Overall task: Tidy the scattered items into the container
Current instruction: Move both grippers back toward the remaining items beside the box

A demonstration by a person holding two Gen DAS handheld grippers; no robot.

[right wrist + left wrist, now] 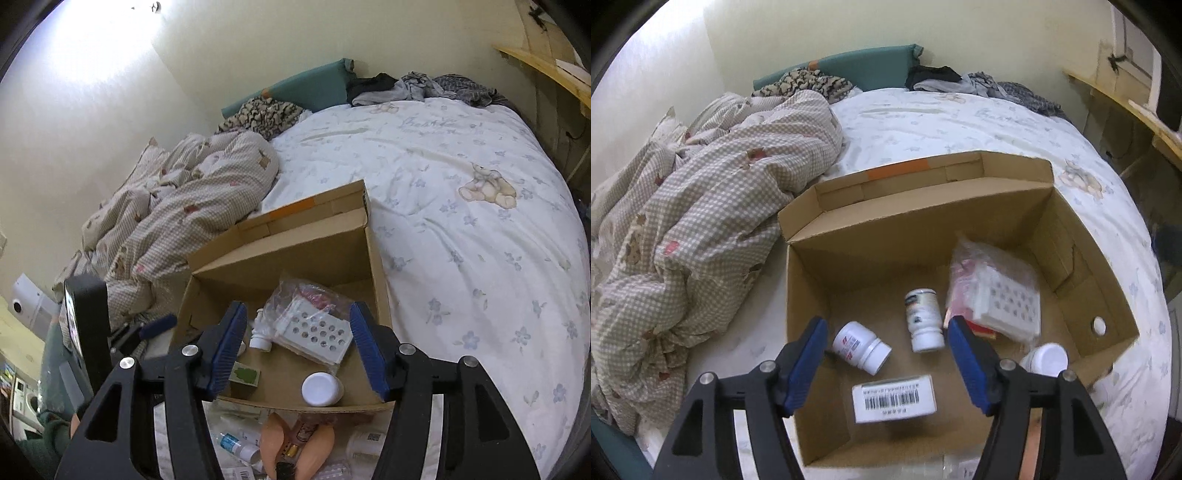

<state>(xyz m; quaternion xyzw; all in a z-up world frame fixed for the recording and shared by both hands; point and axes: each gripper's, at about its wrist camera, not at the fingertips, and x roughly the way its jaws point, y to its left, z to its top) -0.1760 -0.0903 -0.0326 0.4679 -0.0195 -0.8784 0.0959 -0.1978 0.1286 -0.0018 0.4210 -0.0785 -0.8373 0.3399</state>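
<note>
- I am hovering the left gripper (886,354) over the open brown cardboard box (1082,236) sitting on the white floral bedsheet (461,206); its blue-padded fingers are spread wide with nothing between them.
- I am holding the right gripper (297,350) above the box's near edge, its fingers likewise spread and empty.
- Already lying in the box: a white pill bottle with a red label (860,347) on its side, a taller white bottle with a dark label (923,319), a small white carton with a barcode (894,398), a clear plastic bag holding a white perforated tray (997,291), and a round white-lidded jar (322,388) near the front wall.
- Still outside, just below the box's near edge in the right wrist view: a small bottle with a blue label (236,445), a skin-toned plastic item (295,446) and other packets, partly hidden by the gripper arms.
- Risk, as I judge it: both grippers are crowding the same corner, so reaching down for the leftovers may be knocking them together or nudging the box wall.
- The soft bedding may be letting round bottles roll away from a loose pinch.
</note>
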